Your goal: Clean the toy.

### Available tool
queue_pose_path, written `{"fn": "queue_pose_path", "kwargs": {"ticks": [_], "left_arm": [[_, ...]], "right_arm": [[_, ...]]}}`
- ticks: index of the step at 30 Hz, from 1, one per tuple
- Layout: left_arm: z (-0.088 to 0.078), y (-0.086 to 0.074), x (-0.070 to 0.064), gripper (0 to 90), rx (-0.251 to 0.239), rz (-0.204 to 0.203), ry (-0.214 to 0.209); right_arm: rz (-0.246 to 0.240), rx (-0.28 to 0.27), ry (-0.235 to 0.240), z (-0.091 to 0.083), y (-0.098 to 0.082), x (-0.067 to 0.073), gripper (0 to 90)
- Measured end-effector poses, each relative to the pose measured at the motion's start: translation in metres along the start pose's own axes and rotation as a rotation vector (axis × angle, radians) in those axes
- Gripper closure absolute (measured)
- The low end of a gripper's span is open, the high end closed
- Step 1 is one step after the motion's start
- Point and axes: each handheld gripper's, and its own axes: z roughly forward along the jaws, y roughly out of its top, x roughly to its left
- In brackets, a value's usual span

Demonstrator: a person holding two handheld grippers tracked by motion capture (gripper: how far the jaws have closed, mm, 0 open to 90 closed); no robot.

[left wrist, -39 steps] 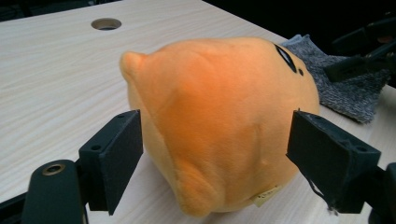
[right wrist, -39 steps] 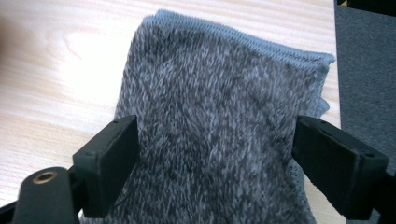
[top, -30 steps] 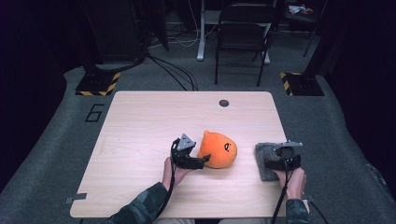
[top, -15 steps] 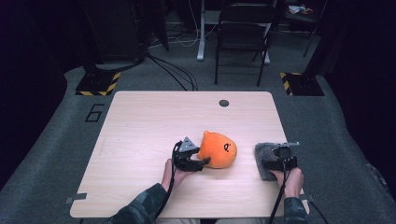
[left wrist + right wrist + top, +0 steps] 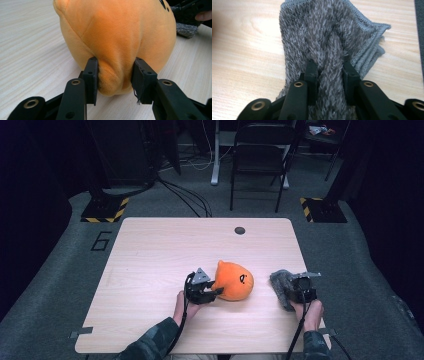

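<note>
Grip status first: my left gripper (image 5: 113, 82) has just been closing and pinches a fold of the orange plush toy (image 5: 234, 281) at frame centre. My right gripper (image 5: 329, 82) has closed on the grey cloth (image 5: 281, 282), lower right of the high view. Toy lies right of my left gripper, cloth well apart beyond it. Bare table (image 5: 150, 255) between; nothing obstructs.

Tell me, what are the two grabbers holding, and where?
The left gripper has just closed, pinching the orange plush toy by a fold at its bottom edge. The right gripper has closed on a bunched ridge of the grey fuzzy cloth.
</note>
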Motion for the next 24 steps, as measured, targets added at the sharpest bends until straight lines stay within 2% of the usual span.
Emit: {"fn": "queue_pose_path", "kwargs": {"ticks": [4, 5, 8, 15, 21, 24], "left_arm": [[0.0, 0.0, 0.0, 60.1, 0.002, 0.006, 0.006], [0.0, 0.0, 0.0, 60.1, 0.003, 0.008, 0.006], [0.0, 0.0, 0.0, 60.0, 0.002, 0.003, 0.005], [-0.001, -0.001, 0.0, 59.4, 0.0, -0.002, -0.001], [-0.001, -0.001, 0.0, 59.3, -0.002, 0.003, -0.006], [0.0, -0.001, 0.0, 59.4, -0.005, 0.008, -0.006]], "right_arm": [[0.018, -0.031, 0.013, -0.008, 0.004, 0.001, 71.4], [0.003, -0.046, 0.024, -0.011, 0.007, 0.002, 71.4], [0.004, -0.084, 0.046, -0.023, 0.013, 0.006, 71.3], [-0.036, -0.179, 0.102, -0.055, 0.028, 0.019, 70.9], [-0.077, -0.206, 0.139, -0.067, 0.039, 0.037, 70.7], [-0.099, -0.207, 0.136, -0.072, 0.043, 0.048, 70.8]]}}
